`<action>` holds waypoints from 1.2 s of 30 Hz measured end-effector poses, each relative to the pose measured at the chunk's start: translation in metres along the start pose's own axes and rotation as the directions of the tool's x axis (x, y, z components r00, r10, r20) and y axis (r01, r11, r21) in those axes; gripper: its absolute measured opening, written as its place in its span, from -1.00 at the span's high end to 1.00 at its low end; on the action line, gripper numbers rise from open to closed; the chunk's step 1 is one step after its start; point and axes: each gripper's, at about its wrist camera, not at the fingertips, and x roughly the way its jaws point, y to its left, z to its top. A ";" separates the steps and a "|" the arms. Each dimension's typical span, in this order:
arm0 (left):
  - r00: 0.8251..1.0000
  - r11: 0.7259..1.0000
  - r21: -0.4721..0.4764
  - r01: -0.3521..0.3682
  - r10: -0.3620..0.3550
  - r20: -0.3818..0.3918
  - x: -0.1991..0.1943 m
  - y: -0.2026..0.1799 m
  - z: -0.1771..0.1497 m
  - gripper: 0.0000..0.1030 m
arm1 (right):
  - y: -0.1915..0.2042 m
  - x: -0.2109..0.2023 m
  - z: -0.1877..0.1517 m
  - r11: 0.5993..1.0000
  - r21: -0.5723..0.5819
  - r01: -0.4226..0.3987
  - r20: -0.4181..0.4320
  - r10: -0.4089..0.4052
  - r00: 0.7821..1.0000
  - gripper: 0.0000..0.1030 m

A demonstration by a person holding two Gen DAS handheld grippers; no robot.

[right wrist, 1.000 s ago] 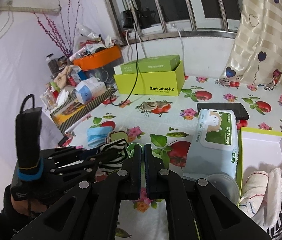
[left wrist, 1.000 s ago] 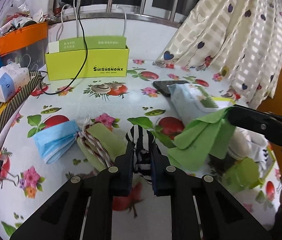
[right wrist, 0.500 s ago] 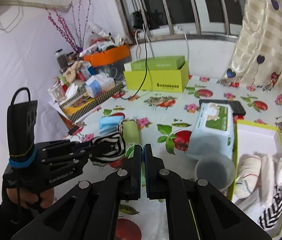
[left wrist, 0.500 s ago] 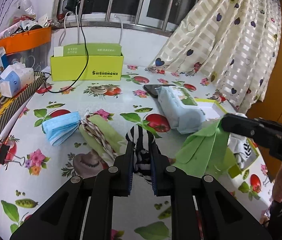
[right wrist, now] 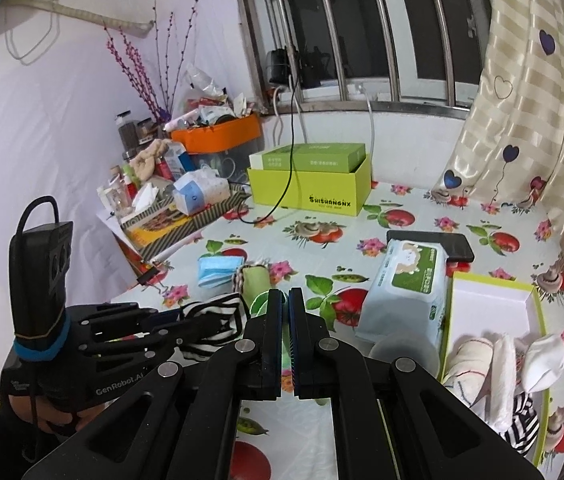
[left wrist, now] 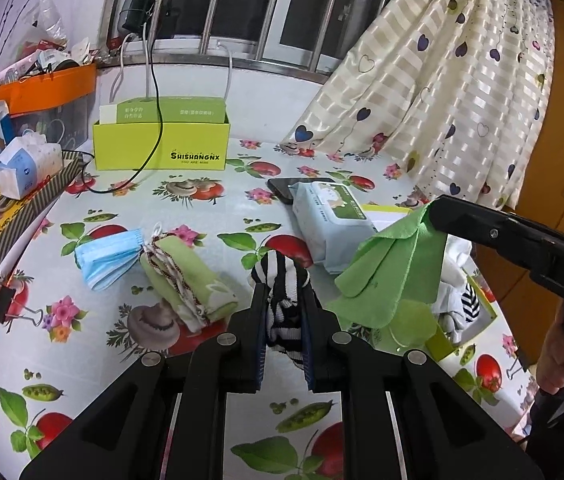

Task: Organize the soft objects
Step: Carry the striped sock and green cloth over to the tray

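Here the left gripper [left wrist: 285,300] was clamped on a black-and-white striped sock [left wrist: 284,286], held up off the flowered tablecloth [left wrist: 217,208]. The right gripper [right wrist: 286,304] was pinched tight on a green cloth [left wrist: 390,268] that hung free above a clear cup [right wrist: 404,350] and the near edge of the yellow-rimmed box [right wrist: 538,308]. Socks [right wrist: 502,364] filled the near half of that box; its far half was bare. A wipes pack [right wrist: 406,288] lay just beside the box's left wall, a phone [right wrist: 434,242] behind it. A blue mask [left wrist: 107,254] and a folded green towel [left wrist: 185,276] lay touching, left of the sock, with bare cloth in front of them.
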 end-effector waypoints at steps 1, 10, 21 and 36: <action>1.000 1.000 0.001 0.000 0.000 0.002 0.000 -0.001 0.001 0.71 | 0.000 -0.001 0.001 1.000 -0.003 0.002 0.003 -0.002 1.000 0.93; 1.000 1.000 0.019 0.004 -0.004 0.010 0.000 -0.011 0.007 0.71 | -0.003 -0.009 0.006 1.000 -0.013 0.009 0.022 -0.009 1.000 0.93; 1.000 0.999 0.047 0.014 -0.015 0.013 0.002 -0.031 0.014 0.71 | -0.017 -0.025 0.008 0.999 -0.006 0.031 0.048 -0.031 0.998 0.93; 0.999 0.996 0.087 0.037 -0.037 0.003 0.013 -0.064 0.024 0.71 | -0.051 -0.046 0.008 0.998 0.025 0.064 0.080 -0.065 0.995 0.93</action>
